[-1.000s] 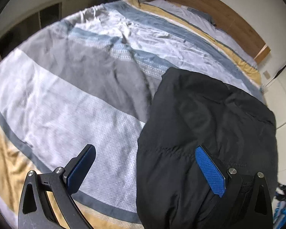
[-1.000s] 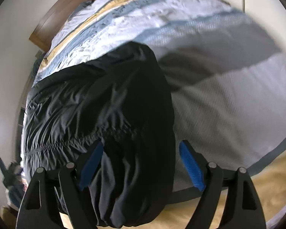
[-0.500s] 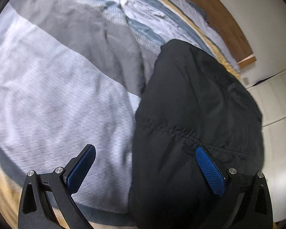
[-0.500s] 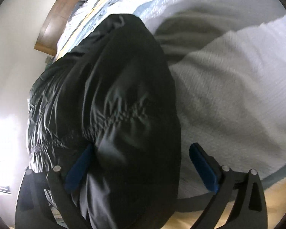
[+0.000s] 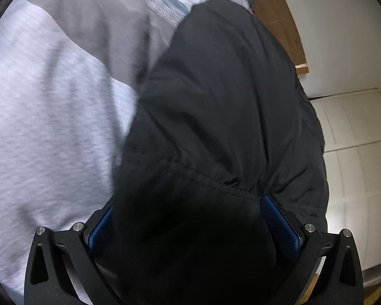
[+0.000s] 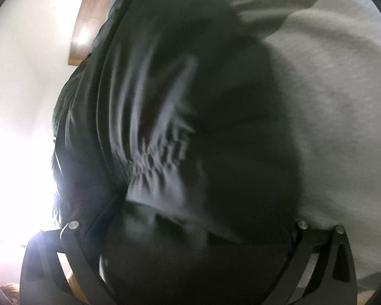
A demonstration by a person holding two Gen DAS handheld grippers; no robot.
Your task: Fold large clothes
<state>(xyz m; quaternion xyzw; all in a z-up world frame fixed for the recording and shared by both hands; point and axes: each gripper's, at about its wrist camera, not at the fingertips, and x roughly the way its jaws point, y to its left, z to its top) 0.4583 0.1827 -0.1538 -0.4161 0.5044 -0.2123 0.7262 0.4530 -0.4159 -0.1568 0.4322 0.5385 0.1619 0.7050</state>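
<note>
A black padded jacket (image 5: 216, 101) lies folded lengthwise on the bed and fills both wrist views; it also shows in the right wrist view (image 6: 165, 89). My left gripper (image 5: 190, 218) is open, its blue pads (image 5: 279, 223) set wide on either side of the jacket's near hem with the cloth bulging between them. My right gripper (image 6: 190, 231) is open too, its fingers straddling the other part of the near hem; the cloth hides its pads. The right wrist view is blurred.
The bed's striped grey and white cover (image 5: 50, 127) lies to the left of the jacket and shows at the right in the right wrist view (image 6: 330, 101). A wooden headboard (image 5: 279, 20) and white wall stand beyond. Bright glare fills the right wrist view's left side.
Both grippers have moved down and forward onto the jacket's near hem. The cloth now sits between the fingers of each. The fingers have stayed wide apart.
</note>
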